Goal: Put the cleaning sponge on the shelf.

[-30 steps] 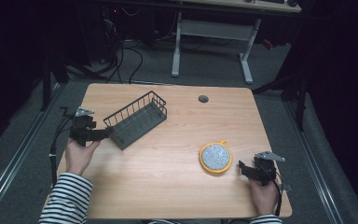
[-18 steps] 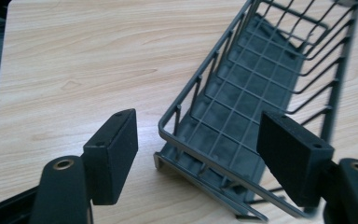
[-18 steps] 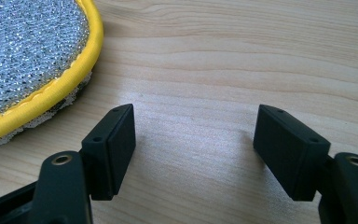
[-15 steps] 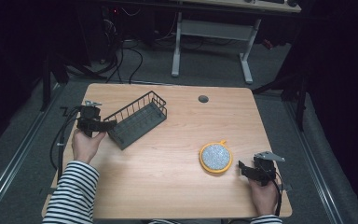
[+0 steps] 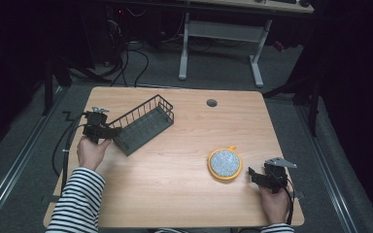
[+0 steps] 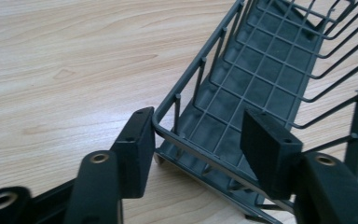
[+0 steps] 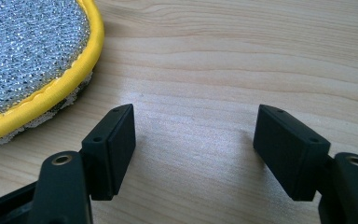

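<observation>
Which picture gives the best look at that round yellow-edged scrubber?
The high view: the whole scrubber lies flat on the table, its silver face ringed in yellow. The right gripper view gives only a close-up slice of its edge and weave, beside the open right gripper. The left gripper view looks at the basket.

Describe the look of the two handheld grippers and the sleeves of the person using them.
Both the left gripper and the right gripper are black, with blocky rectangular pads and brass-coloured bolts. Each carries a grey three-cornered plate on top and trails a black cable. The sleeves are striped black and white.
</observation>
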A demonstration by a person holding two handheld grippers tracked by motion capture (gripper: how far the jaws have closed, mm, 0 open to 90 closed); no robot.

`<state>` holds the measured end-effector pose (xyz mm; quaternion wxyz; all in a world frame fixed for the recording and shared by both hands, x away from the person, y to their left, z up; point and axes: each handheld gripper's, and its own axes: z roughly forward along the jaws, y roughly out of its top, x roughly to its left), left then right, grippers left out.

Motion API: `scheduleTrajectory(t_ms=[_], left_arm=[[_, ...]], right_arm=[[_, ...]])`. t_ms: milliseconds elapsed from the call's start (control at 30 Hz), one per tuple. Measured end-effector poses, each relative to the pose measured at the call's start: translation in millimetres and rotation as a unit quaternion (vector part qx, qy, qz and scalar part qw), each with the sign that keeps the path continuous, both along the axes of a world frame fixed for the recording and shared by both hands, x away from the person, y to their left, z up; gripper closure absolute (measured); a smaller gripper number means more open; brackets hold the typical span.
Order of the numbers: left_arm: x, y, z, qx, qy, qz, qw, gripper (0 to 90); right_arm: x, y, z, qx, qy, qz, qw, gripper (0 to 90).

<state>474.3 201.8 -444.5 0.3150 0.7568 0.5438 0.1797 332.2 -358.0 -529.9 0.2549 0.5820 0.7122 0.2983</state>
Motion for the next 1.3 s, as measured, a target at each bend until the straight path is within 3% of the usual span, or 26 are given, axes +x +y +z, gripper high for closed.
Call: scheduleTrajectory(t_ms=[367, 1033, 1300], left_arm=[[-4.9, -2.3, 0.1, 0.001, -0.004, -0.004, 1.0, 46.6], [-16.7, -20.4, 0.6, 0.009, -0.006, -0.053, 0.9986, 48.6], [-28.8, -25.5, -2.0, 0.0, -0.018, -0.062, 0.9979, 48.8]], right_arm=[[0.1, 0.0, 0.0, -0.001, 0.0, 0.001, 1.0, 29.7], [-0.3, 0.4, 0.0, 0.0, 0.0, 0.0, 1.0, 29.8], [-0.4, 0.4, 0.0, 0.001, 0.0, 0.0, 1.0, 29.7]])
